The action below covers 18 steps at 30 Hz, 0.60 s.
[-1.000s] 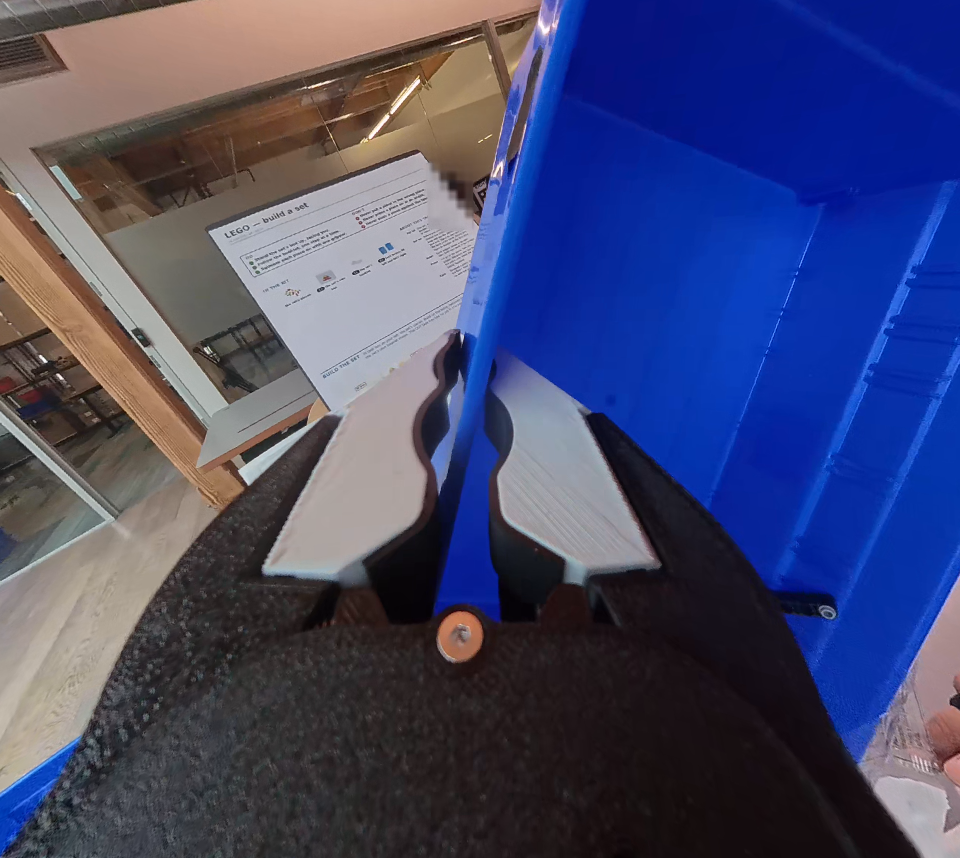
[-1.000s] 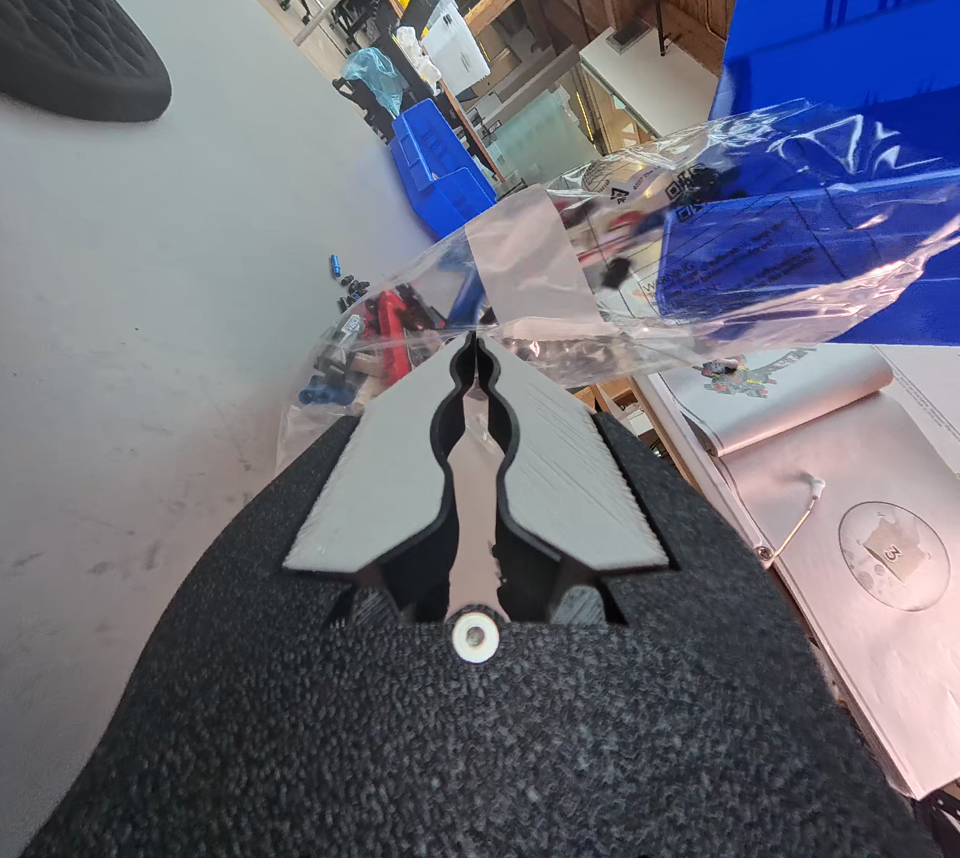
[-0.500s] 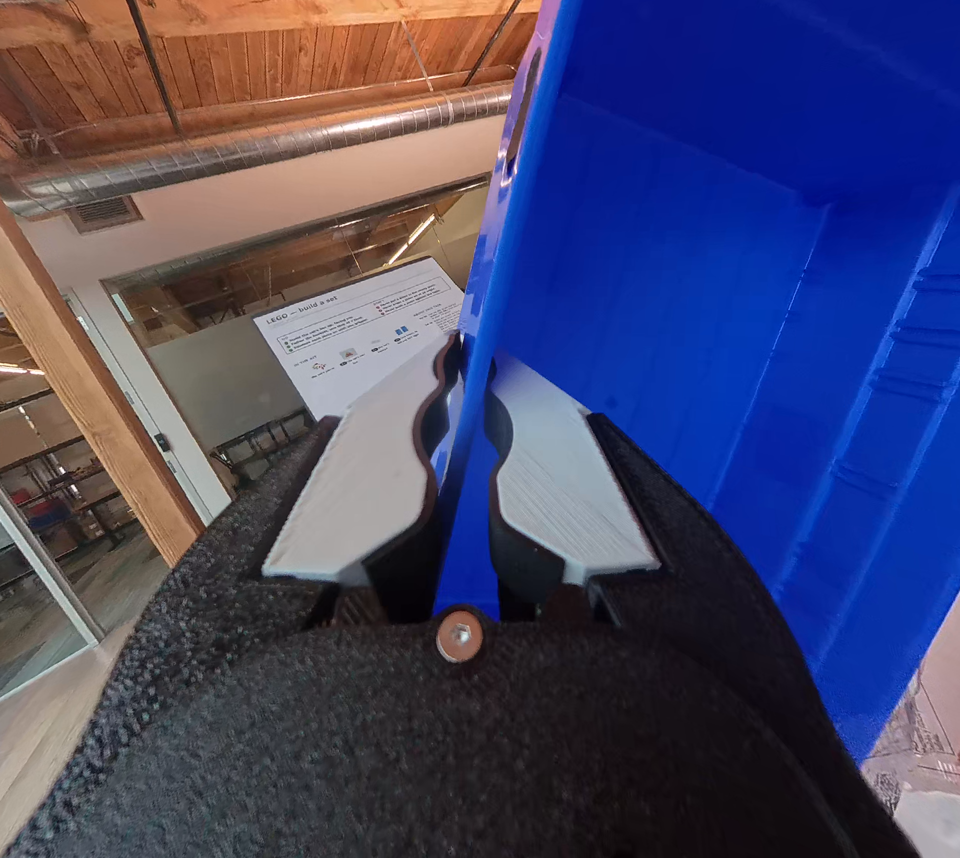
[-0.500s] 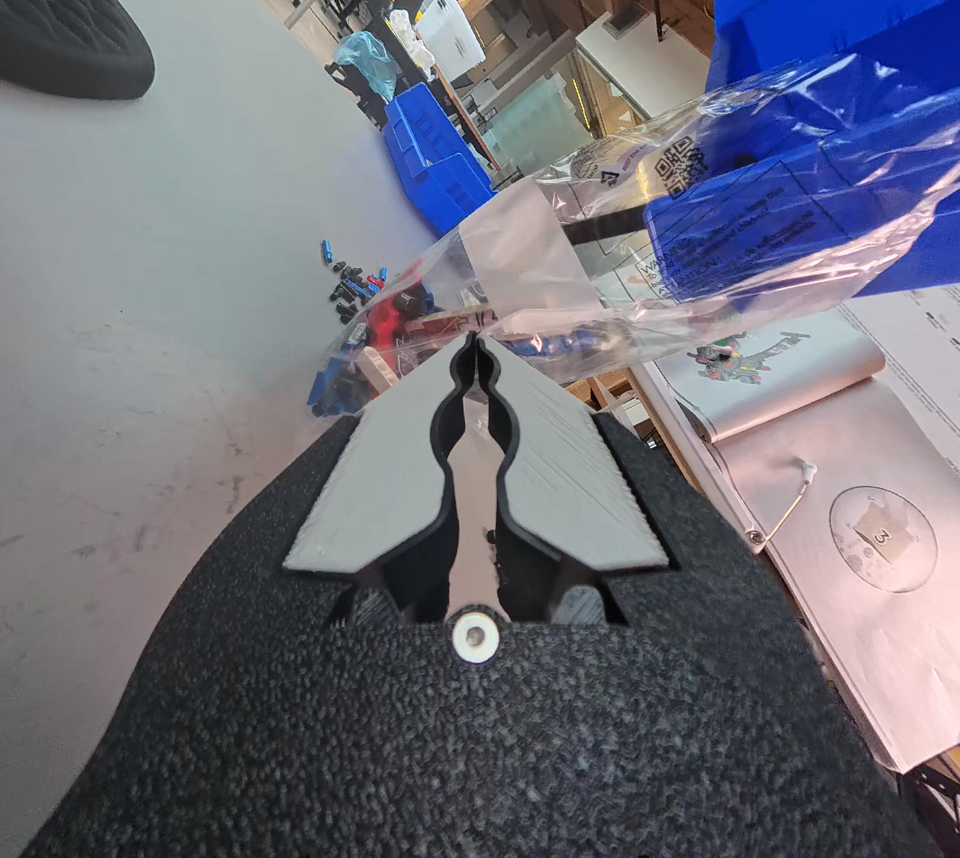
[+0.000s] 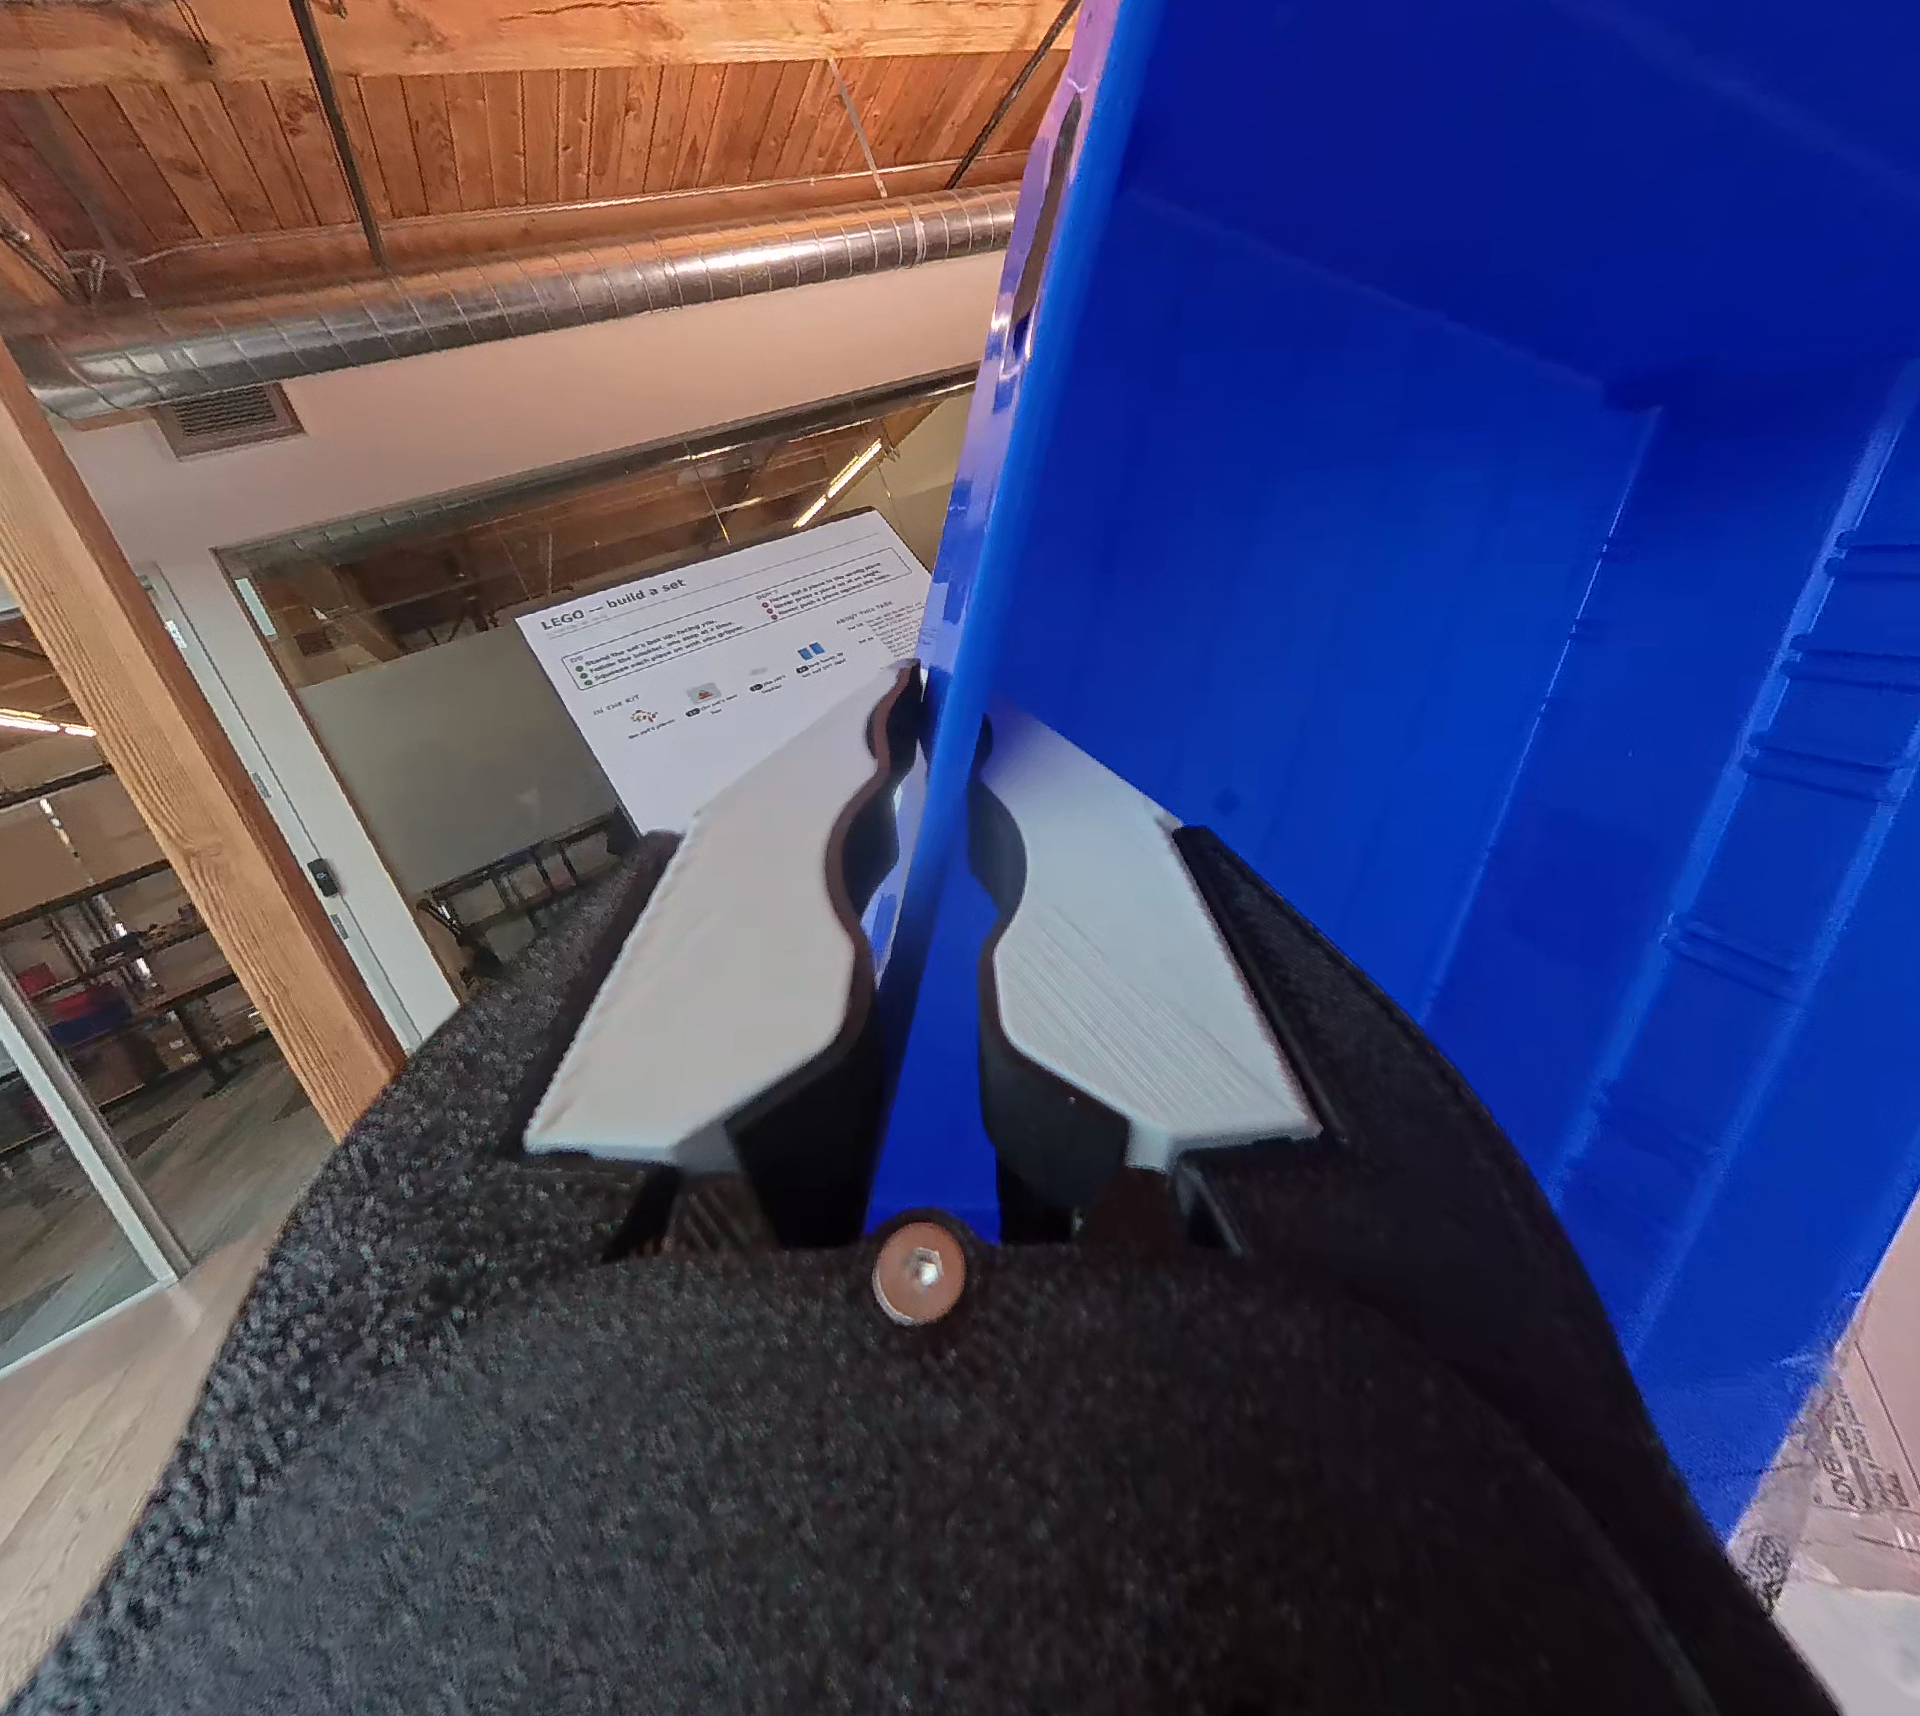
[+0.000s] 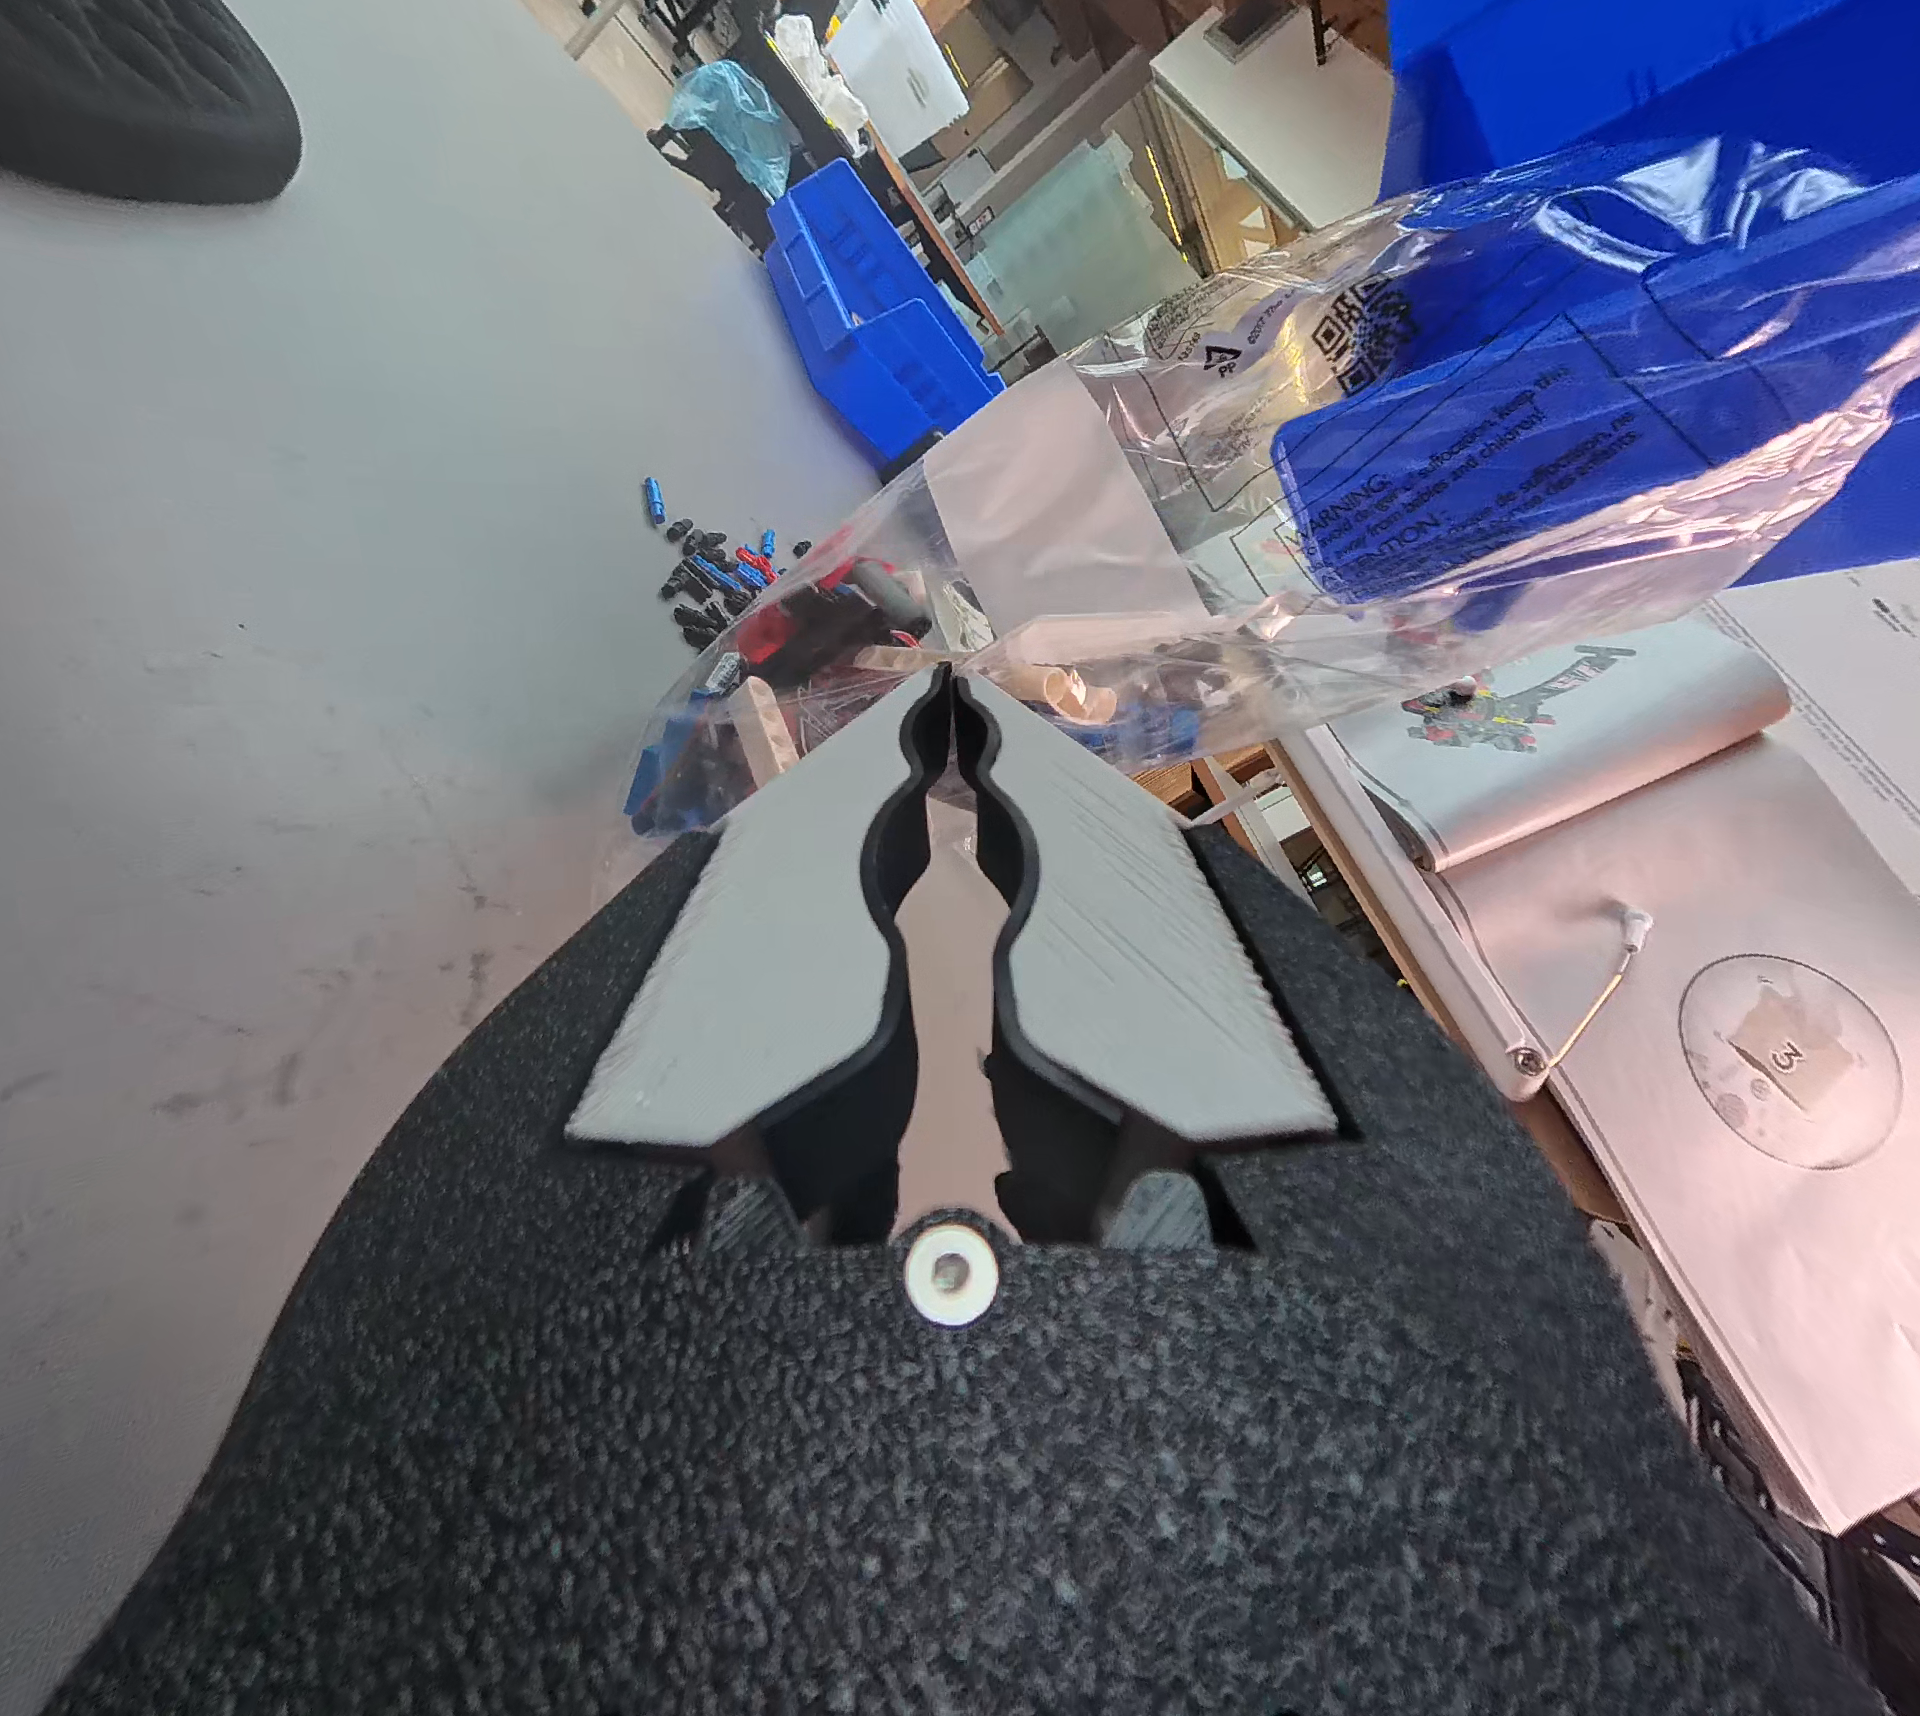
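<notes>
Trouble could come if the right gripper [image 6: 948, 698], pinching the clear plastic bag of small toy pieces [image 6: 1226, 586] above the grey table [image 6: 312, 523], slips and spills them, or the left gripper [image 5: 940, 731], pinching the big blue plastic bin [image 5: 1403, 627] wall up high, lets it fall.

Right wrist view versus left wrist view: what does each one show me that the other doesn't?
Only the right wrist view shows the right tongs shut on a clear plastic bag of small toy parts, loose pieces on the grey table, an open booklet and a second blue bin. Only the left wrist view shows the left tongs shut on the bin wall, a wooden ceiling and a white poster. Both show the lifted blue bin.
</notes>
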Motion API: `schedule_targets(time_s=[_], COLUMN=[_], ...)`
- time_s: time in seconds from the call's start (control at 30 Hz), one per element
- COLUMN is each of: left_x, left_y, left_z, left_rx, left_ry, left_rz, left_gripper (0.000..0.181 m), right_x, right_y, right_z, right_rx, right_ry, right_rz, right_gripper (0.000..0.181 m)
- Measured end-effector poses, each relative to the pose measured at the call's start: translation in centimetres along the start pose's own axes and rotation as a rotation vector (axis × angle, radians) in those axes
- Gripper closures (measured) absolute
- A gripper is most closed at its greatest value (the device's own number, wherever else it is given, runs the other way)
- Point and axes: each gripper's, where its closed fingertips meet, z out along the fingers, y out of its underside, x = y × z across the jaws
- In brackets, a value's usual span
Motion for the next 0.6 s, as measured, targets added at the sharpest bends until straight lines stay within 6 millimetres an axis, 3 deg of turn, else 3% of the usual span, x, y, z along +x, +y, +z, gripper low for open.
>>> schedule_targets(time_s=[0.27,0.6], left_x=[1.0,1.4], left_y=[-1.0,-1.7], left_z=[-2.0,-1.9], left_rx=[0.152,0.175], left_ry=[0.028,0.037], left_rz=[0.060,0.097], left_gripper=[0.180,0.180], right_x=[-0.3,-0.3], right_y=[0.0,0.2], right_z=[0.1,-0.1], right_rx=[-0.003,-0.012], right_ry=[-0.013,-0.013], right_rz=[-0.011,-0.013], right_gripper=[0.181,0.181])
